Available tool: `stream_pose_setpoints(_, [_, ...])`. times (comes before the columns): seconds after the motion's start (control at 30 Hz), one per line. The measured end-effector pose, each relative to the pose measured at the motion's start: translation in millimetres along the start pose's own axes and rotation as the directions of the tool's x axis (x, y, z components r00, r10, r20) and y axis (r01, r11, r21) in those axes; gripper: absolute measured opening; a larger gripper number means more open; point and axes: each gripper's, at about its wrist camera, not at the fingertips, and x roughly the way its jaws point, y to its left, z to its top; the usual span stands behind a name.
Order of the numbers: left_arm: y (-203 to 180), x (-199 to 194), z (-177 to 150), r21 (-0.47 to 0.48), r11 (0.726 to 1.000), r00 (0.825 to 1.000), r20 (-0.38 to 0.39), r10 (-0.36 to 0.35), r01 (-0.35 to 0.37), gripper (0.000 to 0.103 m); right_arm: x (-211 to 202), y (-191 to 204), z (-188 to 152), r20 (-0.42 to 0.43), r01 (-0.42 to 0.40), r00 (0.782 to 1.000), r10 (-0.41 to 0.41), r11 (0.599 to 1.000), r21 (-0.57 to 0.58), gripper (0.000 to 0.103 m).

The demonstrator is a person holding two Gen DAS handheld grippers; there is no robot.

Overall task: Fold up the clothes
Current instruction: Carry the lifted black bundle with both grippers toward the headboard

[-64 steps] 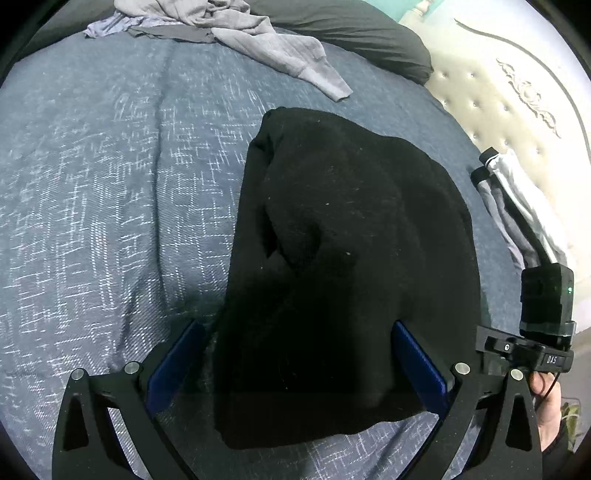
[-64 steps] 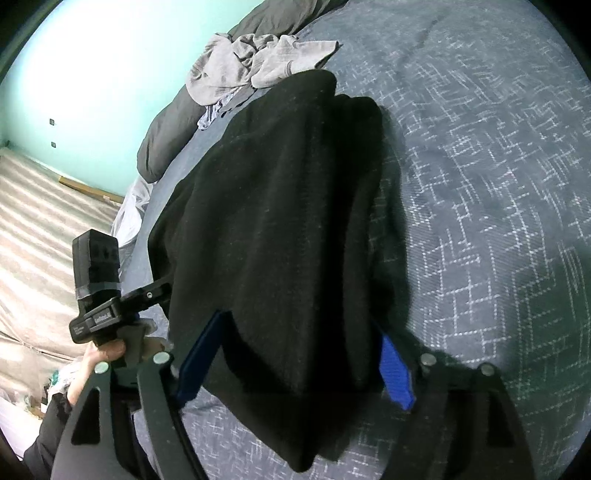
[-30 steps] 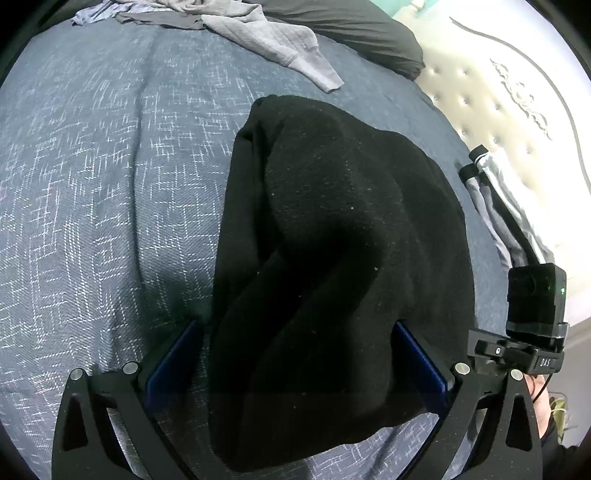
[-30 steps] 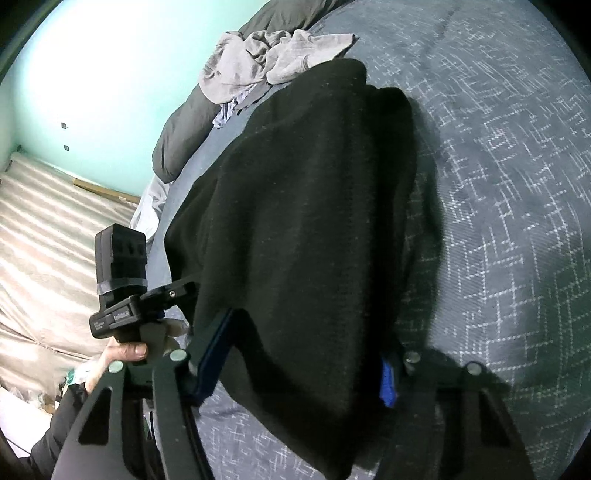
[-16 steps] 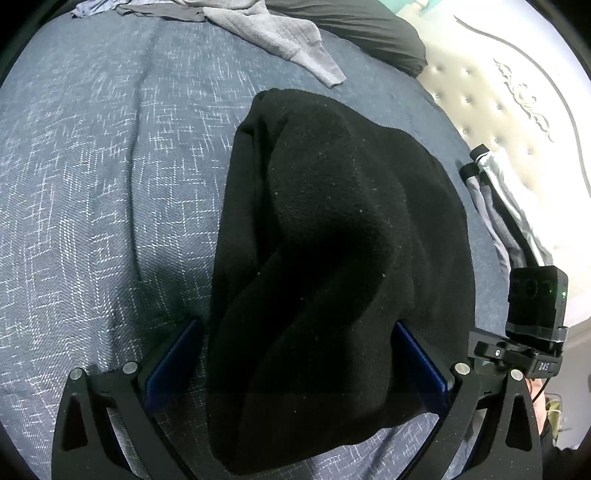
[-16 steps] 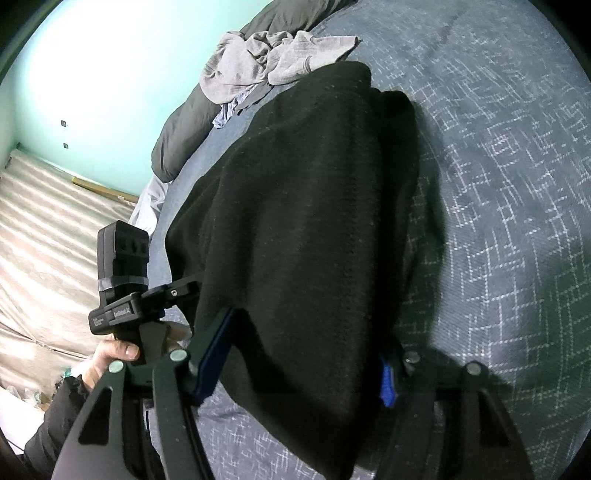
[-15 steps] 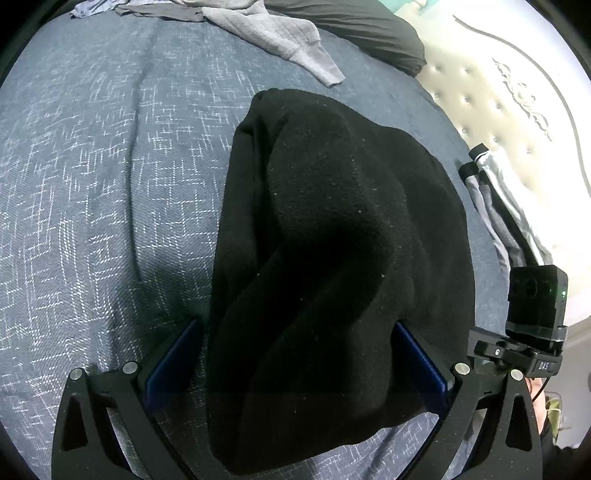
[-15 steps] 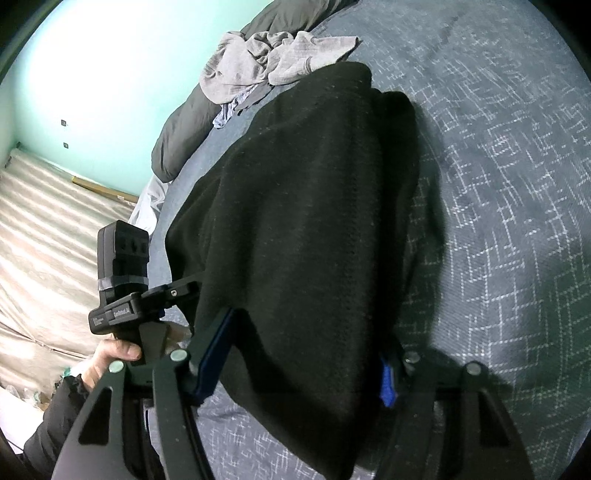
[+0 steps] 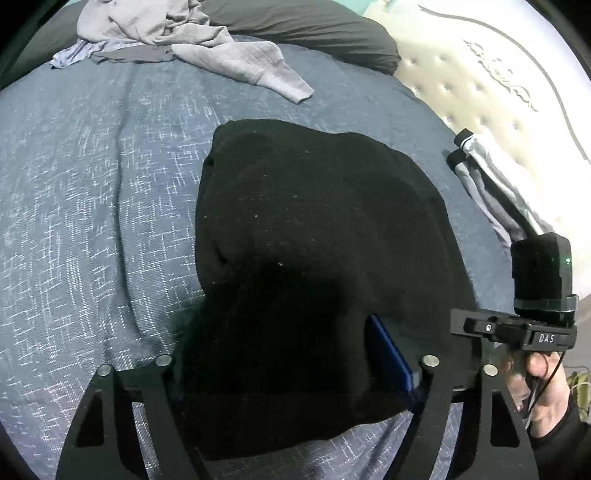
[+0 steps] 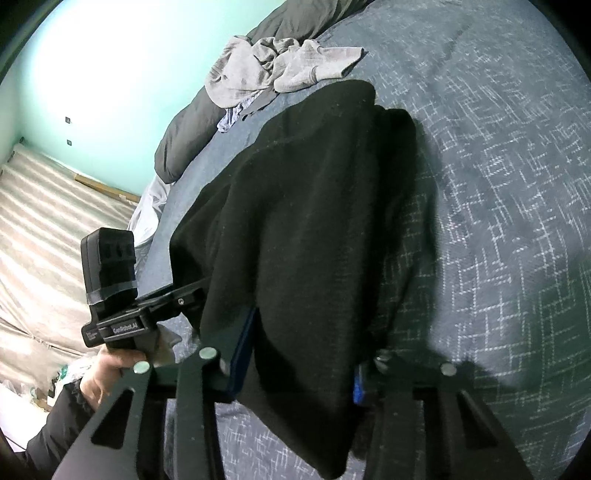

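Note:
A folded black garment lies on the blue patterned bedspread. My left gripper straddles its near end with jaws closing; the cloth fills the gap, drapes over the right blue pad and hides the left one. In the right wrist view the same black garment runs down between the jaws of my right gripper, which are also closing. Its blue pads sit tight against both sides of the cloth. A hand holds the other gripper at the garment's left edge.
A crumpled grey clothes pile and a dark pillow lie at the far end of the bed. Folded grey and white garments rest by the cream tufted headboard. A teal wall stands beyond the bed.
Both pairs of jaws have narrowed around the black garment. The left gripper has drawn back and up a little, so more of the grey pile shows. The right gripper kept its place.

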Motion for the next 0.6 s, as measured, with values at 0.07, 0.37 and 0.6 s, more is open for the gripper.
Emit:
stream_pose_setpoints(0.07, [16.7,16.8,18.6,0.003,1.000,1.000,-0.003,-0.011,0.011,0.074,0.3,0.2,-0.3,0.003,-0.005,1.000,0.005,1.000,-0.002,0.039])
stream_pose_setpoints(0.37, [41.9,5.4,35.0,-0.014,1.000,1.000,-0.009,-0.026,0.026,0.062,-15.6,6.5,2.8,0.023,-0.059,0.998,0.060,0.998,-0.024,0.025])
stream_pose_setpoints(0.6, [24.2,3.6,31.2,-0.100,0.993,0.998,-0.026,-0.064,0.061,0.060,-54.1,-5.7,15.3,0.063,-0.104,0.993,0.103,0.995,0.008,0.019])
